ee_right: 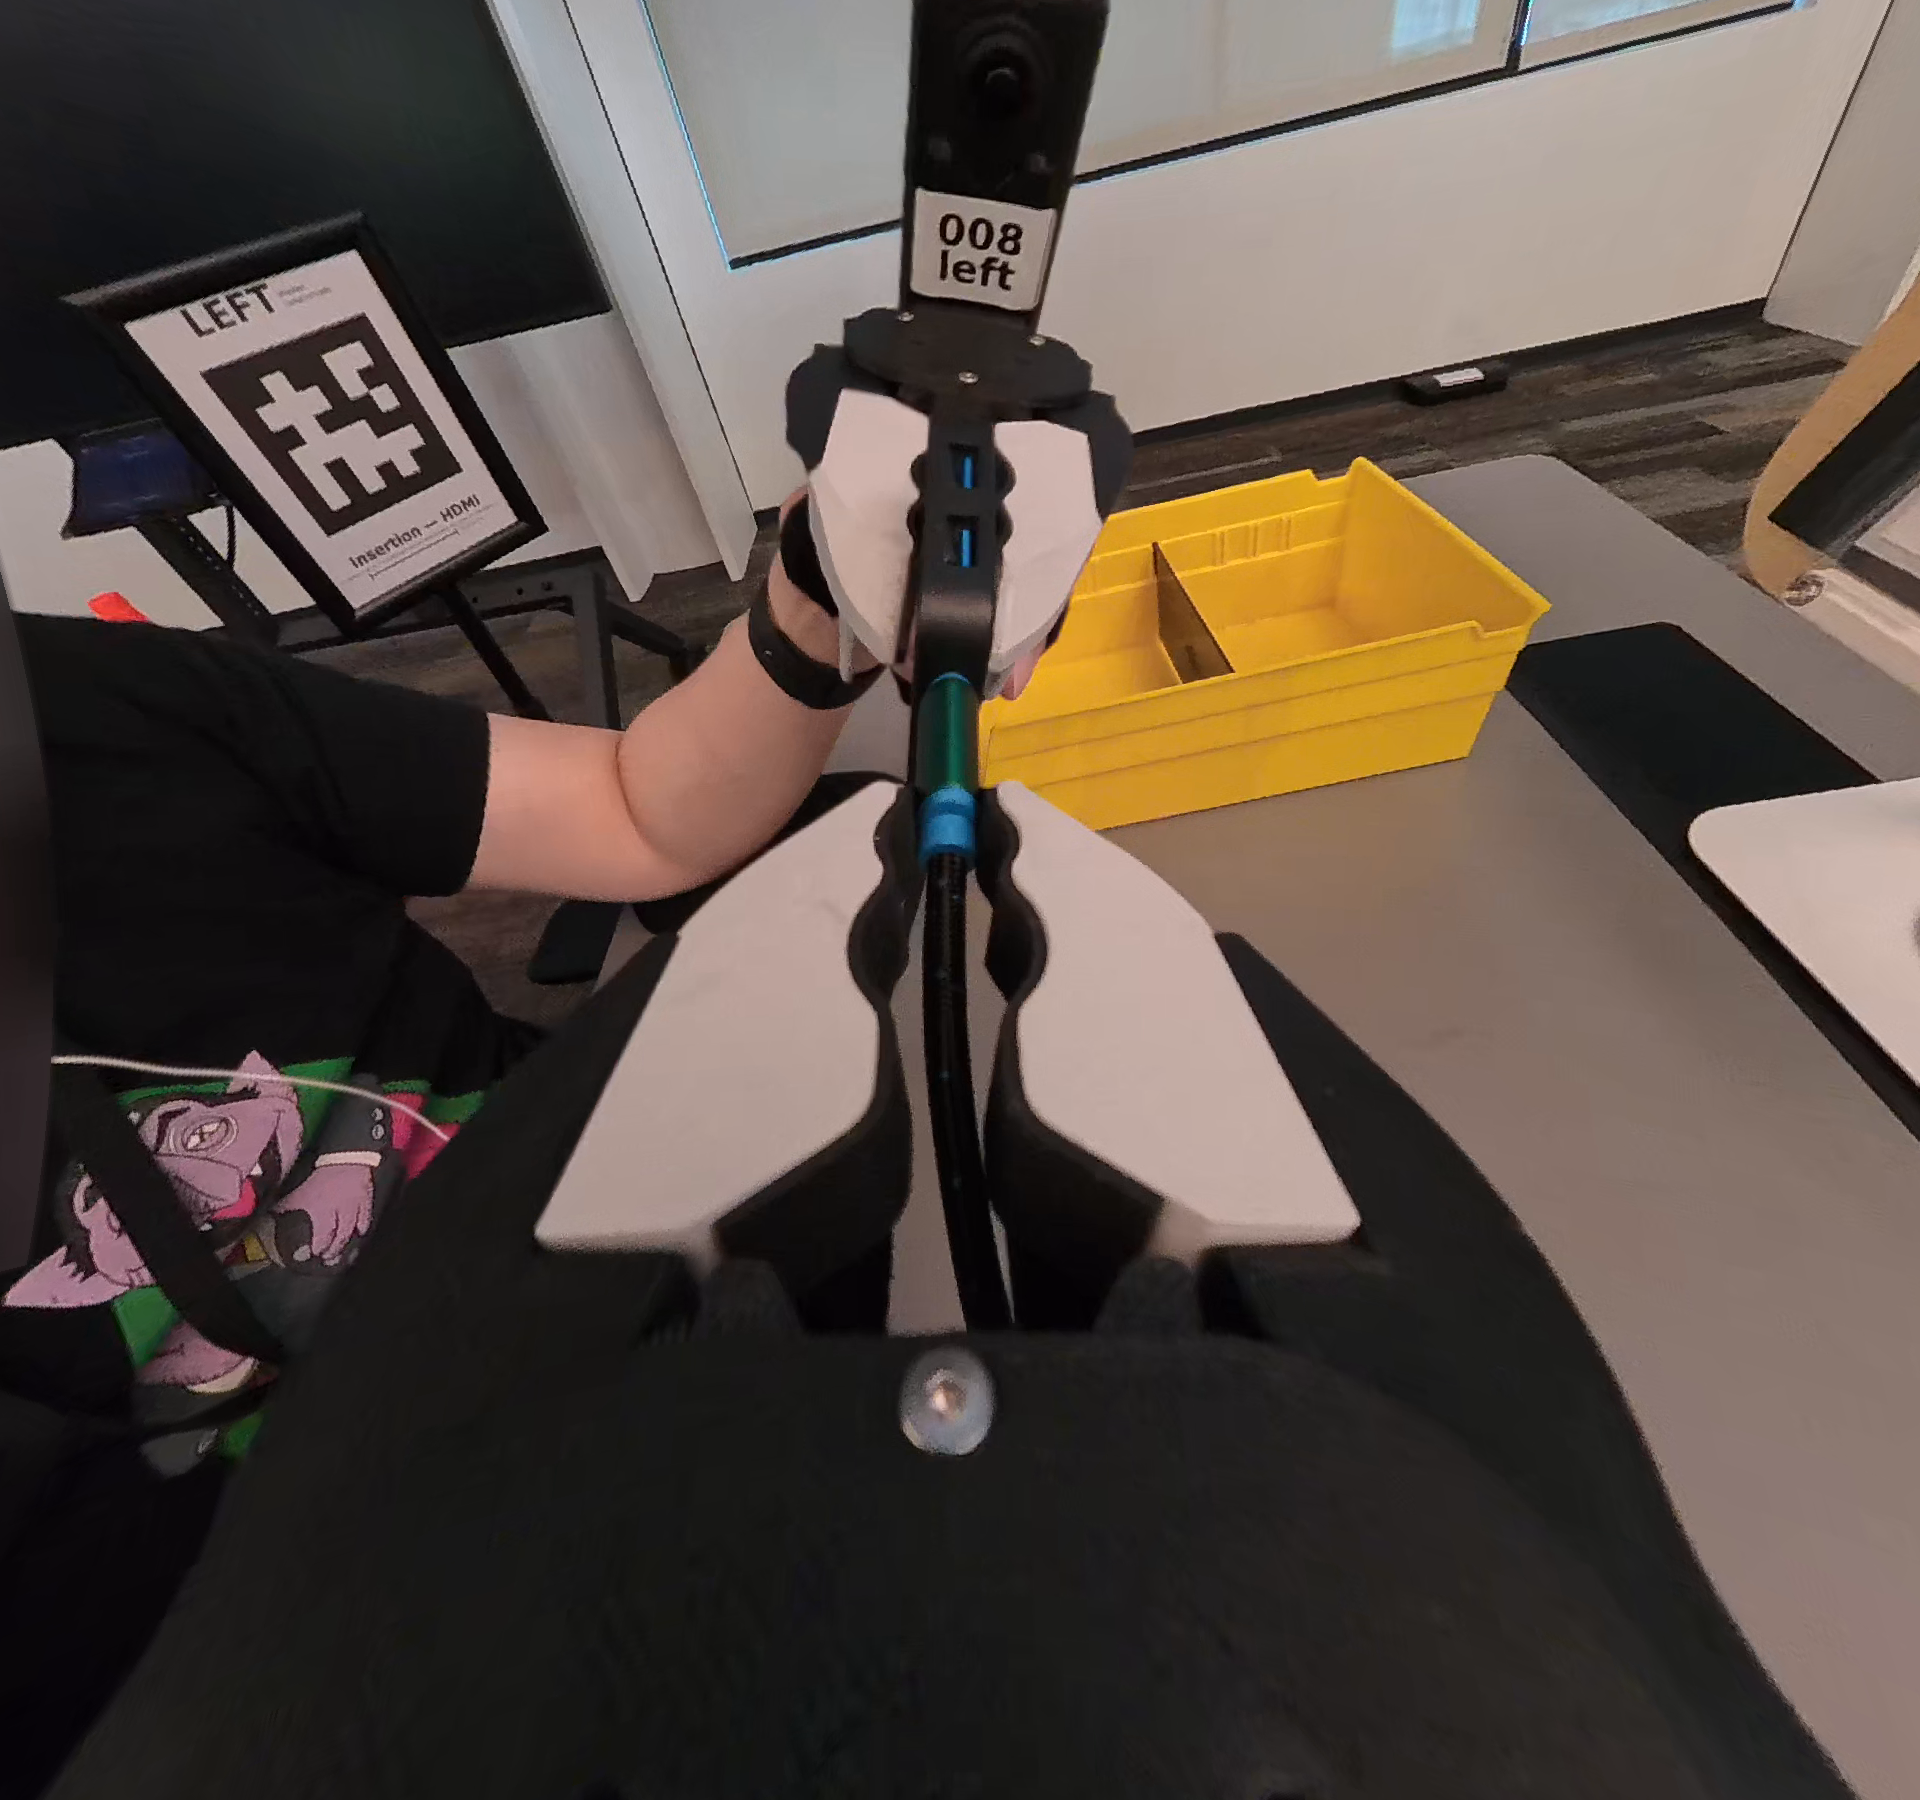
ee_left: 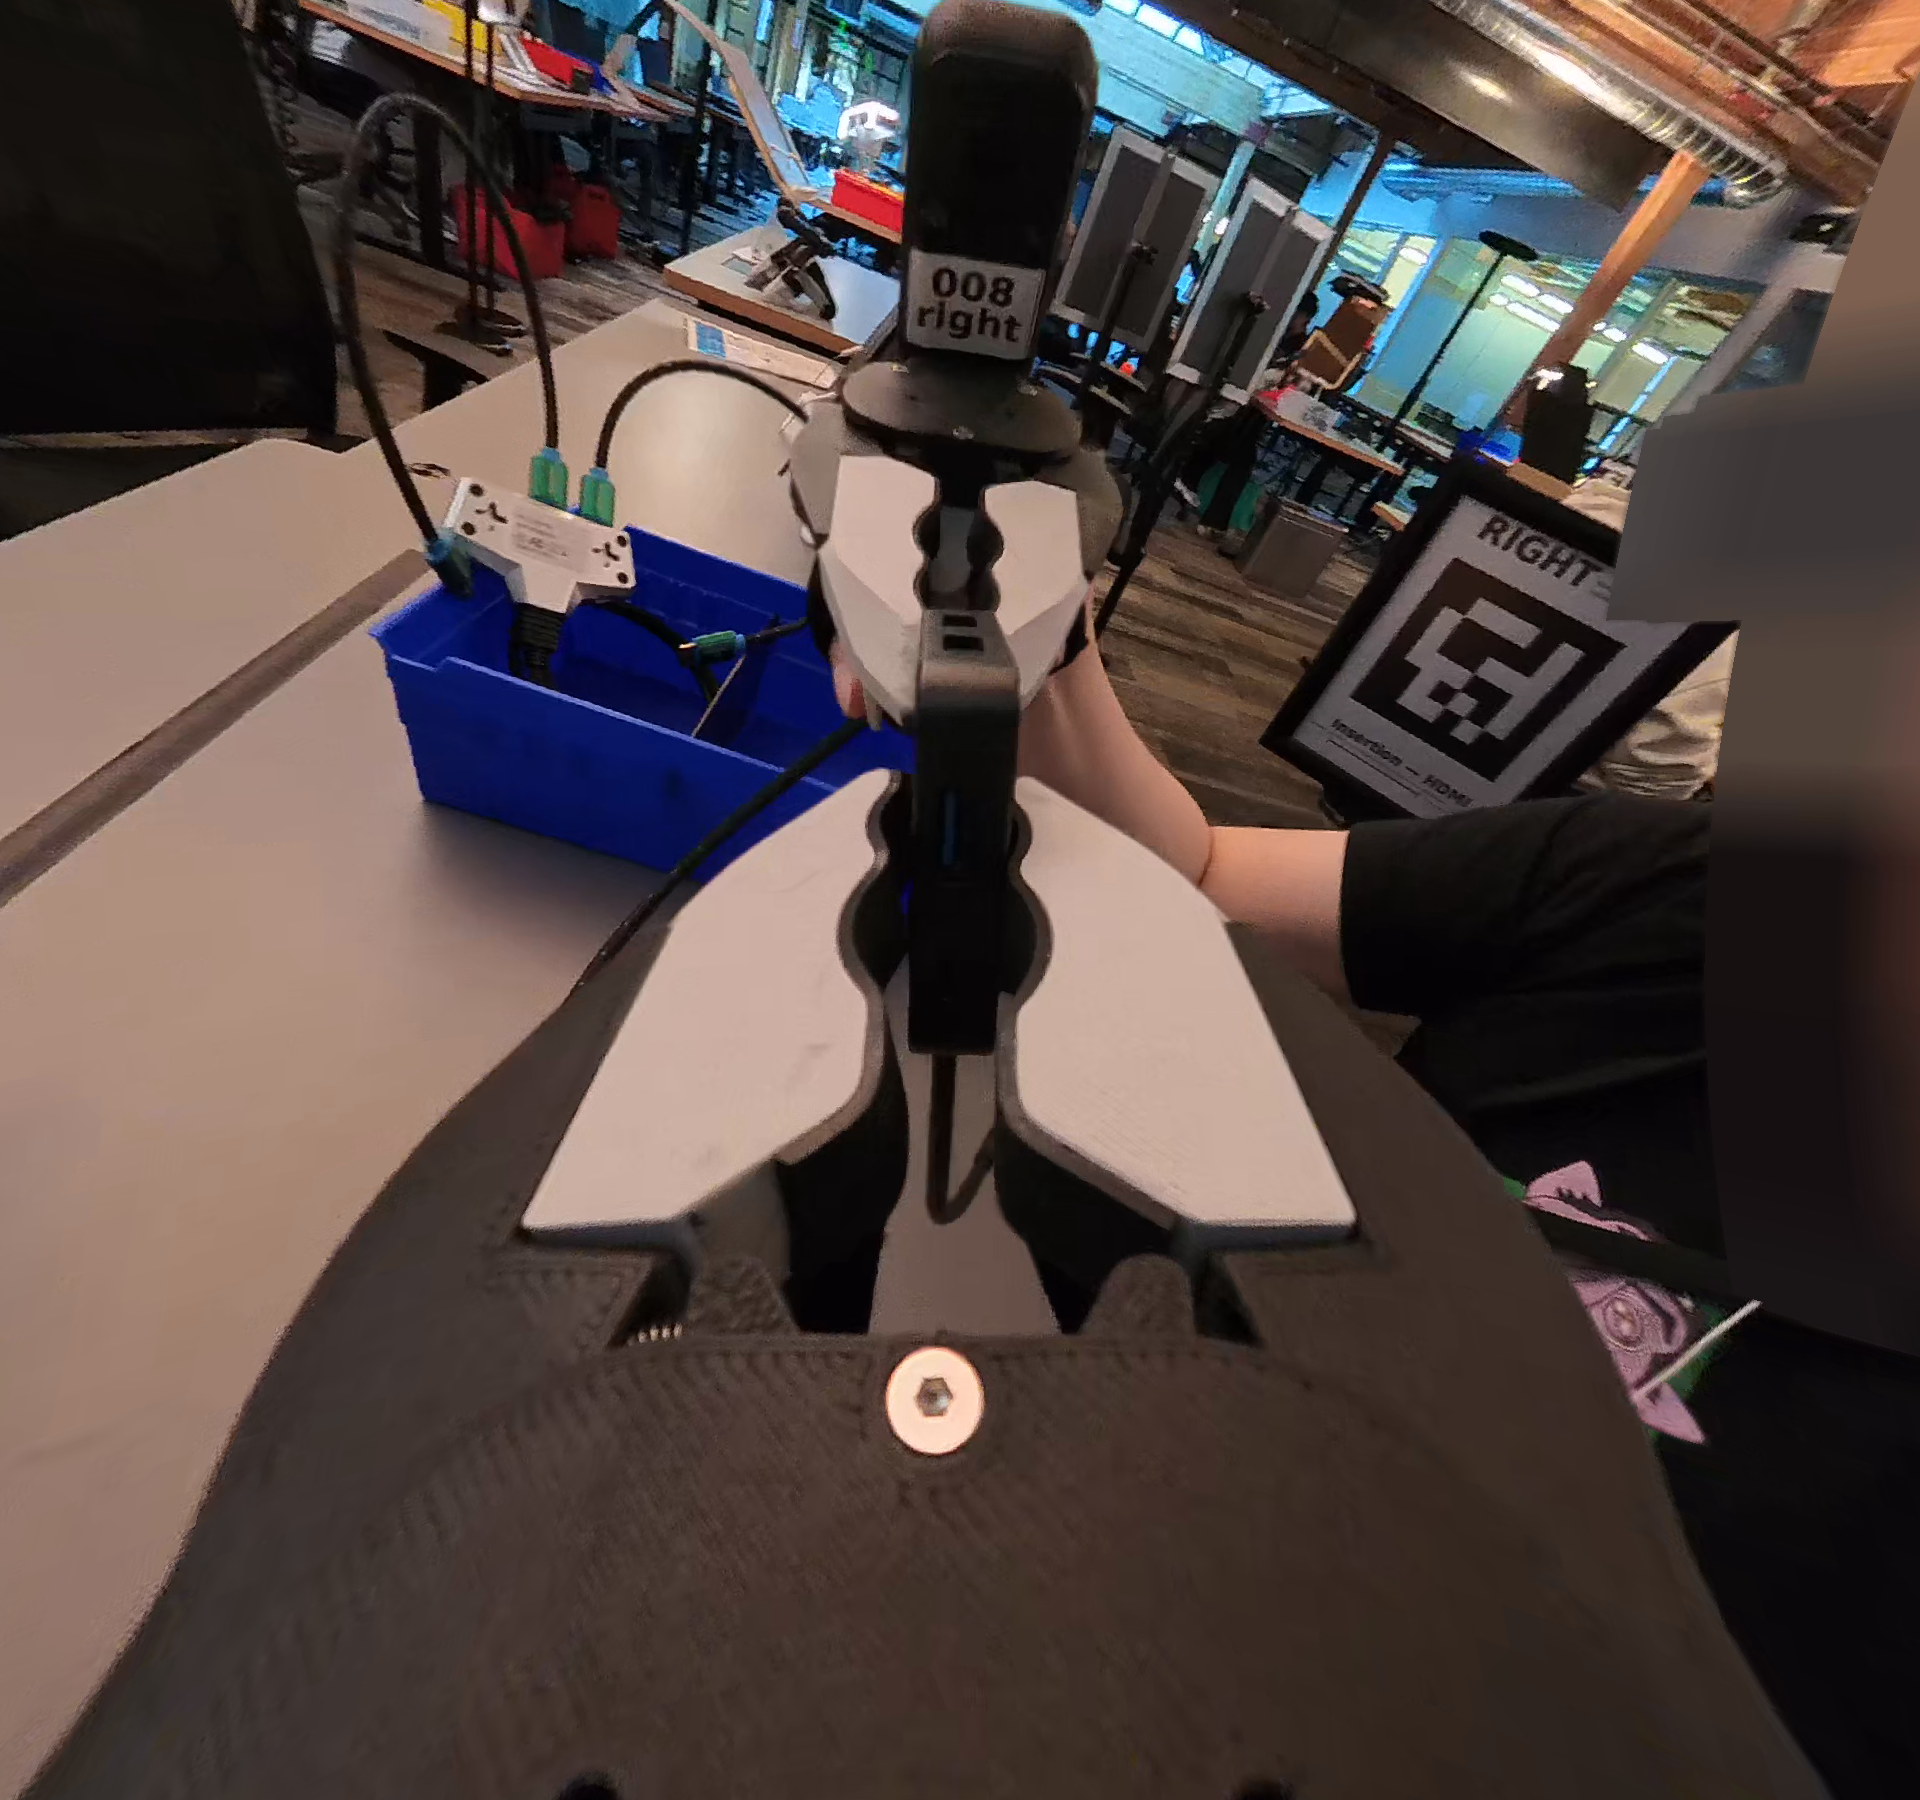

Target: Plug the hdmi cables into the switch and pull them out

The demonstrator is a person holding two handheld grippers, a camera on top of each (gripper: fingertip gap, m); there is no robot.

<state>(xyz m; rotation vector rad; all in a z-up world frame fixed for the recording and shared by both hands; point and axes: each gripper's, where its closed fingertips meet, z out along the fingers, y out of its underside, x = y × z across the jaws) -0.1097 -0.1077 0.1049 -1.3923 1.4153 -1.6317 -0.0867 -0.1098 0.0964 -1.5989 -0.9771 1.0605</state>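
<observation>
- Facing each other above the table (ee_left: 208,971), the two tongs are seen end to end.
- The left tongs (ee_left: 951,877) are closed on a black switch (ee_left: 961,815), which is held upright between the grey fingers (ee_left: 748,1044); blue ports (ee_right: 966,503) show on its side in the right view.
- The right tongs (ee_right: 948,877) are nearly closed around a black cable (ee_right: 956,1075), just behind the blue collar (ee_right: 945,828) of its green plug (ee_right: 948,732).
- The plug tip is met by the lower end of the switch; how deep it is seated cannot be told.
- A blue bin (ee_left: 623,722) is seen on the table behind the left tongs, with a white adapter (ee_left: 540,545) leaning on its rim and green-plugged cables (ee_left: 566,488) fitted into it.
- A yellow bin (ee_right: 1299,649) with a cardboard divider is seen behind the right tongs.
- Framed marker signs (ee_left: 1475,670) are stood on the floor beyond.
</observation>
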